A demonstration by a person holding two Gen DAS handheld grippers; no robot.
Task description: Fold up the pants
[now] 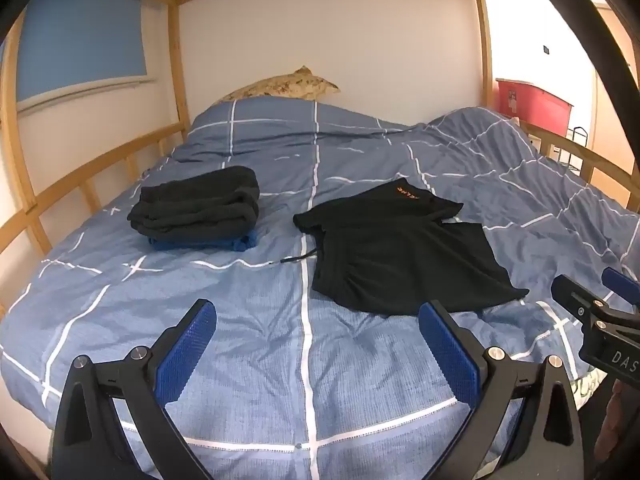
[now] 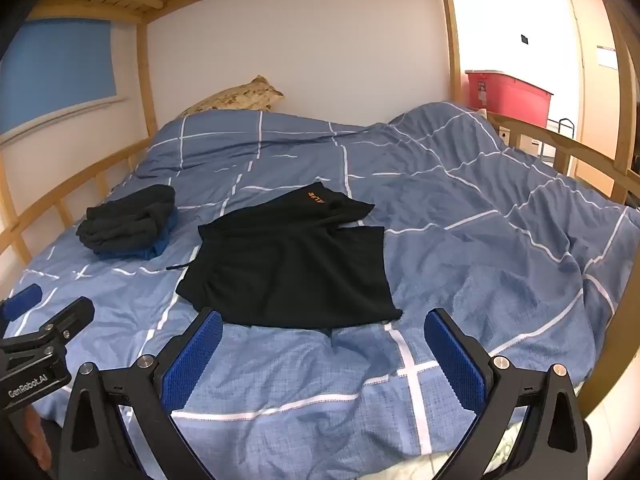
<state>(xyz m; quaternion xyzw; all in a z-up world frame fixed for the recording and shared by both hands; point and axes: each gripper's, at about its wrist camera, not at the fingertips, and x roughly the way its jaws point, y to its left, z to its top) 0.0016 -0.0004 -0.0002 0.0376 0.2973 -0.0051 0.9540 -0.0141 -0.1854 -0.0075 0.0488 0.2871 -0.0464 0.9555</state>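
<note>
Both tools, left tool [image 1: 318,322] and right tool [image 2: 322,332], hover spread and empty just short of the black shorts [image 2: 288,264], so folding has yet to start; next, pinch the near hem.

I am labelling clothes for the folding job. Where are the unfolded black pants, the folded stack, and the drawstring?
black pants [image 2: 292,264], right wrist view, middle of the fabric.
folded stack [image 1: 200,208], left wrist view, top dark garment.
drawstring [image 1: 298,258], left wrist view, loose cord end.

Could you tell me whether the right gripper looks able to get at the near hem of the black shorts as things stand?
Probably yes: the right gripper is open, the black shorts lie just ahead on the duvet, and nothing stands between.
</note>
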